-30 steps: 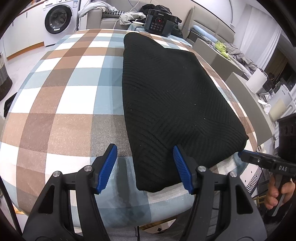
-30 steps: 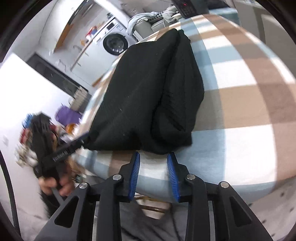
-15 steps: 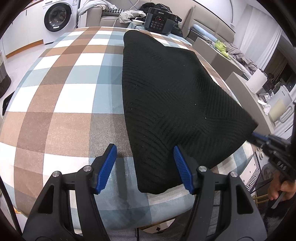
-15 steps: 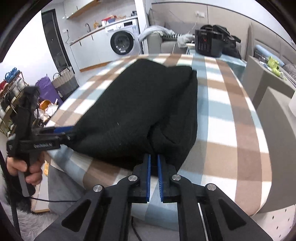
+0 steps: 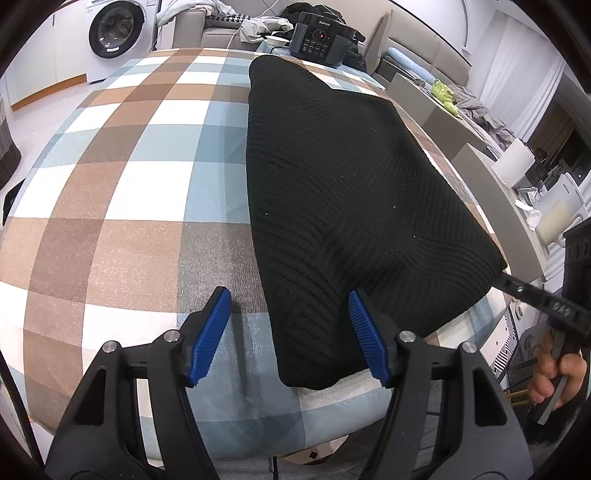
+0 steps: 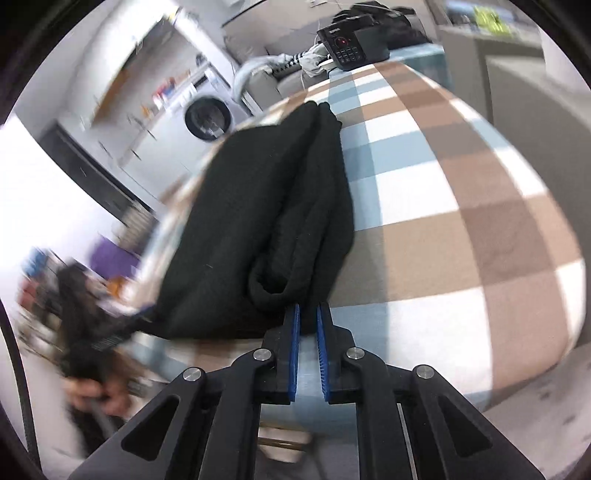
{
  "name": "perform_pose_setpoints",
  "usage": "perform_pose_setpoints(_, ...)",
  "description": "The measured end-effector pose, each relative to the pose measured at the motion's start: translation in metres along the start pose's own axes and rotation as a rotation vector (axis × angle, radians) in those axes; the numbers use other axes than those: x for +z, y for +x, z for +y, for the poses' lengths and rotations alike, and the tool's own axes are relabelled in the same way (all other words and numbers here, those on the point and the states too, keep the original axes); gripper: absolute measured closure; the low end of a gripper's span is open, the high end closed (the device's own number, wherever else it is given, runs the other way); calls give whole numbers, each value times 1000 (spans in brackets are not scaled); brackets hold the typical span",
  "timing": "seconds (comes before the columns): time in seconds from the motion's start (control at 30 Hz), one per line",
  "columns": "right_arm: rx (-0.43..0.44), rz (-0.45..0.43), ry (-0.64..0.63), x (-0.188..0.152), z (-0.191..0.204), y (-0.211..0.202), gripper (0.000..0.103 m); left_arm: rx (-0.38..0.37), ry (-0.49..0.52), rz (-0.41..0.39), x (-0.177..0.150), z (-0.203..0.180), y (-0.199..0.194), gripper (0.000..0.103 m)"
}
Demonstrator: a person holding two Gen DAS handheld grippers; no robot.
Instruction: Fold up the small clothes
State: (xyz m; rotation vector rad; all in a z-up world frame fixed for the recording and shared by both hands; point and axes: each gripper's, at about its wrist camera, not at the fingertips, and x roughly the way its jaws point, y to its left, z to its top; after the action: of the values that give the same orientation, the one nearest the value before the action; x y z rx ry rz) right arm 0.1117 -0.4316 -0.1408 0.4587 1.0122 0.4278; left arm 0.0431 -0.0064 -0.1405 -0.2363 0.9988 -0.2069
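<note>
A black knit garment (image 5: 343, 192) lies folded lengthwise on the checked tablecloth (image 5: 129, 206). My left gripper (image 5: 290, 332) is open, its blue pads straddling the garment's near left corner just above the cloth. In the right wrist view the garment (image 6: 258, 229) shows its rolled near right corner. My right gripper (image 6: 309, 325) is nearly shut with a narrow gap, its tips at that corner; whether cloth is pinched I cannot tell. The right gripper also shows in the left wrist view (image 5: 532, 295) at the garment's right corner.
A black cooker (image 5: 319, 38) stands at the table's far end. A washing machine (image 5: 118, 29) and a sofa with clothes are beyond. A grey counter (image 5: 491, 166) runs along the right. The table's near edge is just below the grippers.
The right gripper lowered the lifted right corner back toward the table and swung its view. Its jaws went from open to nearly shut. The left gripper stayed open and in place.
</note>
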Motion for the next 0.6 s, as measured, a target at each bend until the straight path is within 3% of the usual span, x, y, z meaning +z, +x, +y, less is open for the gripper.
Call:
perform_pose_setpoints(0.27, 130, -48, 116, 8, -13, -12, 64, 1, -2, 2, 0, 0, 1, 40)
perform_pose_setpoints(0.37, 140, -32, 100, 10, -6, -3, 62, 3, 0, 3, 0, -1, 1, 40)
perform_pose_setpoints(0.4, 127, -16, 86, 11, -2, 5, 63, 3, 0, 3, 0, -1, 1, 40)
perform_pose_setpoints(0.5, 122, 4, 42, 14, 8, 17, 92, 3, -3, 3, 0, -1, 2, 40)
perform_pose_setpoints(0.6, 157, -88, -29, 24, 23, -2, 94, 7, -3, 3, 0, -1, 2, 40)
